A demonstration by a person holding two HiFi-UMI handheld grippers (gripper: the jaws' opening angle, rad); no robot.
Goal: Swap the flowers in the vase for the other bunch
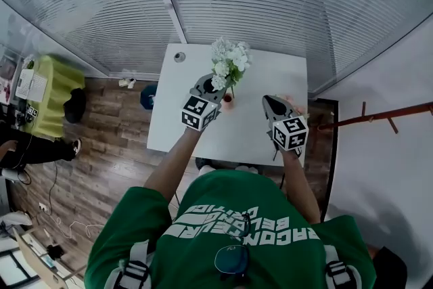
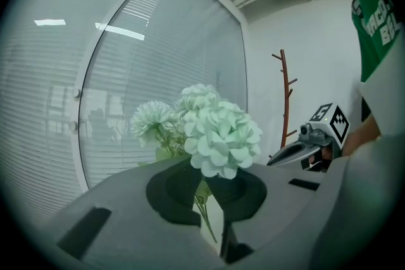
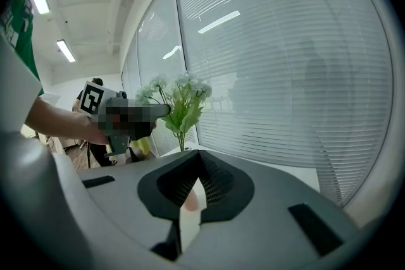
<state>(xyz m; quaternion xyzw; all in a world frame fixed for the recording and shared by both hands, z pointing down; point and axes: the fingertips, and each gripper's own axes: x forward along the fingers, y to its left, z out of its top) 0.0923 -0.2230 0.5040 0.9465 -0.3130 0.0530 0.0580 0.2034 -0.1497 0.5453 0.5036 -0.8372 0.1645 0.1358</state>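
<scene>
Left gripper (image 1: pixel 213 86) is holding the flowers (image 1: pixel 230 61) up over the table (image 1: pixel 176 125).
Nearest the person, the right gripper (image 1: pixel 268 102) is hovering over the table's right side, its jaws pressed together on nothing. To its left, the left gripper is clamping the green stems, with the white blooms standing upright above its jaws. A small pink vase (image 1: pixel 228 99) is sitting on the table just under the bunch, between the two grippers. Whether the stem ends are clearing it cannot be told.

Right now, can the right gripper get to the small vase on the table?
Probably yes. Bare table lies between the right gripper and the vase. Its jaws are shut and must open first; the flowers in the left gripper hang close by.
</scene>
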